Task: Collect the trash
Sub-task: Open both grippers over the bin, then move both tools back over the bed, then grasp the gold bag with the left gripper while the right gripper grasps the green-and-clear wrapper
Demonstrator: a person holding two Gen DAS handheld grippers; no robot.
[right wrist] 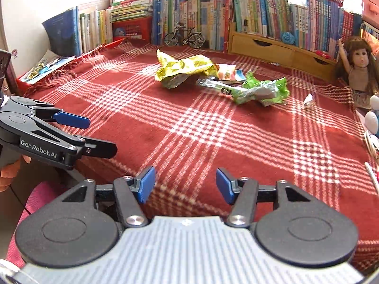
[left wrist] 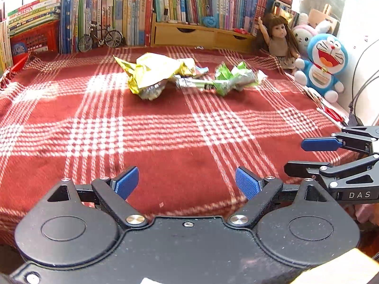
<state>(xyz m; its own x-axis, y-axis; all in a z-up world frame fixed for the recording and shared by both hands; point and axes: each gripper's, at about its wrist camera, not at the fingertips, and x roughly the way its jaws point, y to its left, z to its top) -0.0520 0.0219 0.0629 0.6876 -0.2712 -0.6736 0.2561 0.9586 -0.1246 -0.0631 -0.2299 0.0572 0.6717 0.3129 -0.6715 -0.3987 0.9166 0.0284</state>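
Observation:
Crumpled trash lies on the red plaid cloth [left wrist: 165,130] toward the back: a yellow wrapper [left wrist: 151,73] [right wrist: 182,69], a green wrapper [left wrist: 232,78] [right wrist: 260,90], a thin silver-green packet [left wrist: 191,84] [right wrist: 213,85] between them, and a small pink-white wrapper [right wrist: 227,72] behind. A small white scrap [right wrist: 308,100] lies to the right. My left gripper [left wrist: 187,183] is open and empty near the front edge; it also shows in the right wrist view [right wrist: 94,137]. My right gripper [right wrist: 186,185] is open and empty, and shows in the left wrist view [left wrist: 300,156].
Rows of books [left wrist: 132,11] line the back, with a model bicycle [left wrist: 100,37] and a wooden drawer stand [left wrist: 201,35]. A doll [left wrist: 279,40] and a blue plush toy [left wrist: 324,66] sit at the right. Red scissors [left wrist: 334,114] lie by the right edge.

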